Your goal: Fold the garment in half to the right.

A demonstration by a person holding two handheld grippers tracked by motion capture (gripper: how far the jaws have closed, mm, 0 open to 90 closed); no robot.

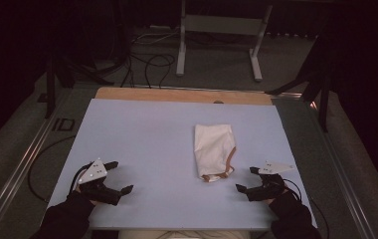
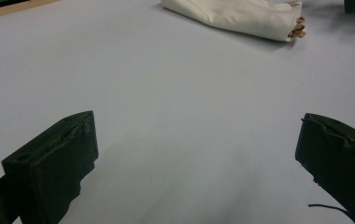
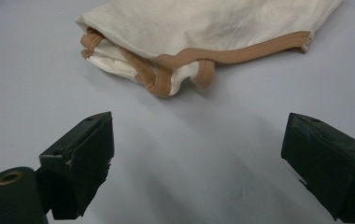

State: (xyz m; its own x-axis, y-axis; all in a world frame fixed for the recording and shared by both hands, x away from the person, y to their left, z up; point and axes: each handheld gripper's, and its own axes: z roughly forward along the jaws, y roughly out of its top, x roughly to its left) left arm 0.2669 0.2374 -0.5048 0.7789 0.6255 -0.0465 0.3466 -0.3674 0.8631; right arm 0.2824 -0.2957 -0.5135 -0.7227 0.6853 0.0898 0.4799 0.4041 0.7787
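Your right gripper [image 1: 247, 179] and left gripper [image 1: 119, 176] are both released, near the folded cream cloth bag with tan trim [image 1: 213, 149].

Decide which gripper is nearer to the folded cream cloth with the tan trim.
Right. The right gripper sits just off the tan-trimmed near end of the cream cloth, open and apart from it. The left gripper is far across the blue mat, also open.

Right tool [image 3: 196, 154] jaws wide apart, near cream cloth bag [image 3: 203, 28], tan drawstring [image 3: 175, 65].
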